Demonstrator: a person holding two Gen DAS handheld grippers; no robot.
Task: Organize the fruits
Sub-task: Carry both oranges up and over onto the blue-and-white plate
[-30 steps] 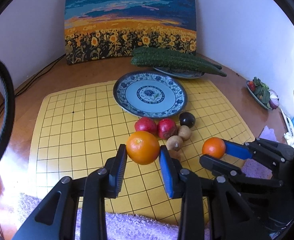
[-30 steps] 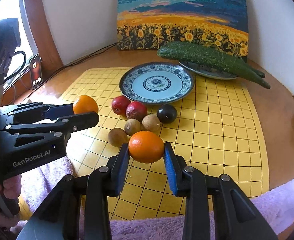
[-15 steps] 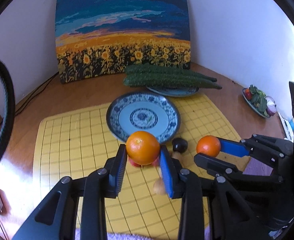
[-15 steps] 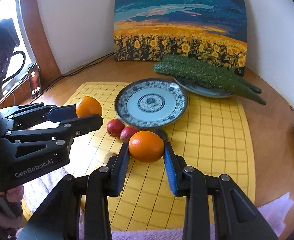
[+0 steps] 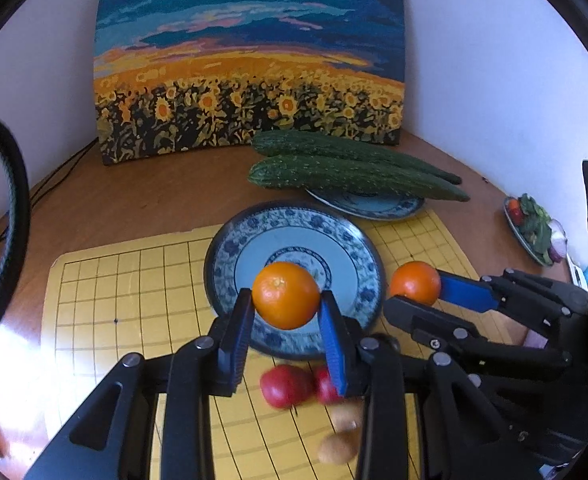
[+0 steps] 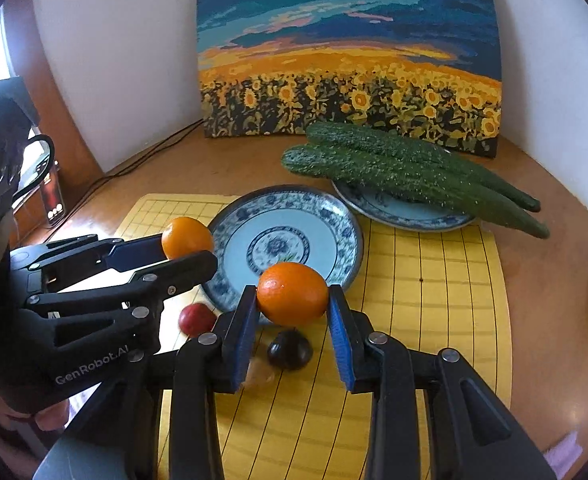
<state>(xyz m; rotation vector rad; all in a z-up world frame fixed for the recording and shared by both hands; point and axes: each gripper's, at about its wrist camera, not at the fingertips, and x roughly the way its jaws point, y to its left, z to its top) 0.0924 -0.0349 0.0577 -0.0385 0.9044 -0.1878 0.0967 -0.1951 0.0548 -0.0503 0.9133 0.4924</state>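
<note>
My left gripper (image 5: 286, 320) is shut on an orange (image 5: 286, 294) and holds it above the near rim of the empty blue-and-white plate (image 5: 254, 240). My right gripper (image 6: 292, 320) is shut on a second orange (image 6: 292, 294), held above the plate's (image 6: 333, 232) near right rim. Each gripper shows in the other's view: the right one (image 5: 417, 292) and the left one (image 6: 190, 248). Below on the yellow grid mat (image 5: 134, 280) lie red fruits (image 5: 286, 386), brown kiwis (image 5: 335, 446) and a dark plum (image 6: 290, 349).
A second plate (image 6: 405, 216) with two long cucumbers (image 6: 405, 172) stands behind, before a sunflower painting (image 5: 250, 56) leaning on the wall. A small dish of vegetables (image 5: 533, 228) sits at the far right. Cables (image 6: 142, 160) run along the left wall. A purple towel (image 6: 561, 448) lies at the front.
Both grippers, each with its orange, have risen and moved forward from over the loose fruits to over the plate's near rim.
</note>
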